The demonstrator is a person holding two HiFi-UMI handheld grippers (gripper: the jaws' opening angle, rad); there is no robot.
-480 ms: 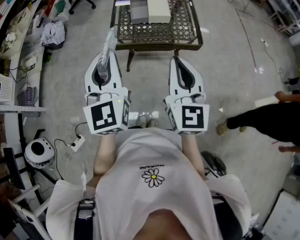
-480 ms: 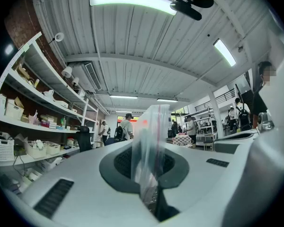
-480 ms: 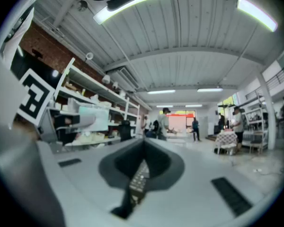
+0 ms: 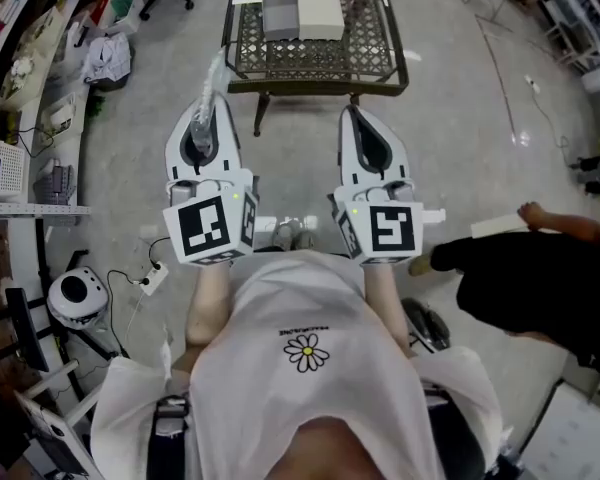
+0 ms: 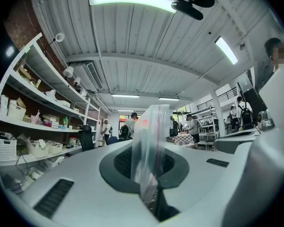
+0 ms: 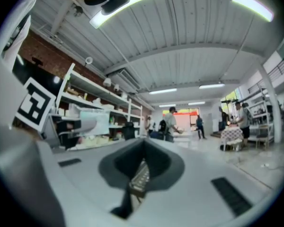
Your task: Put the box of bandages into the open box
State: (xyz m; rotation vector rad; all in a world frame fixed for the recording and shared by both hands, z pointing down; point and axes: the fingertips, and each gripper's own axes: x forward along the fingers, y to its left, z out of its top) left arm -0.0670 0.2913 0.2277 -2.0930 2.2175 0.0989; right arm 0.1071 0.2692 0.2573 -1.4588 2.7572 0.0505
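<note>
Our left tongs (image 4: 205, 118) are clenched on a clear plastic zip bag (image 4: 217, 78) that juts forward, and our right tongs (image 4: 353, 116) are closed on nothing. The white box (image 4: 319, 10), which we take for the bandages, lies well ahead on the lattice tabletop (image 4: 315, 63), just right of the grey open box (image 4: 279, 15). It is nearer our free right tongs, and its long side seems to run away from us.
</note>
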